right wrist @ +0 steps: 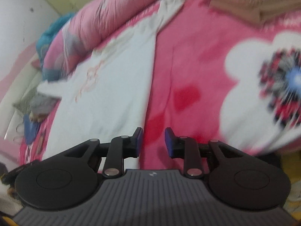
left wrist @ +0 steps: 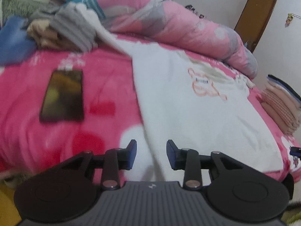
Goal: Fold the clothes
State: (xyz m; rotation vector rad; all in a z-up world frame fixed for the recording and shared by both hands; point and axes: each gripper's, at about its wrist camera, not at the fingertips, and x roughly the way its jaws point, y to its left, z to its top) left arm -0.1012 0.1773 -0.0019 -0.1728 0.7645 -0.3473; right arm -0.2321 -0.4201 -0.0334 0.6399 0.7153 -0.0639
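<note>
A white shirt (left wrist: 197,109) with a faint orange cartoon print lies spread flat on the pink bedspread (left wrist: 56,137). My left gripper (left wrist: 151,155) is open just above the shirt's near left hem, nothing between its fingers. In the right wrist view the same white shirt (right wrist: 112,86) lies to the left, and my right gripper (right wrist: 153,144) is open over the pink bedspread (right wrist: 197,56) beside the shirt's near right corner. Its left fingertip (right wrist: 138,141) sits close to the shirt's edge.
A dark phone (left wrist: 63,96) lies on the bedspread left of the shirt. Unfolded clothes (left wrist: 65,28) are piled at the back left, a rolled pink quilt (left wrist: 169,26) along the far side, and a stack of folded clothes (left wrist: 280,105) at the right. A brown door (left wrist: 255,18) stands beyond.
</note>
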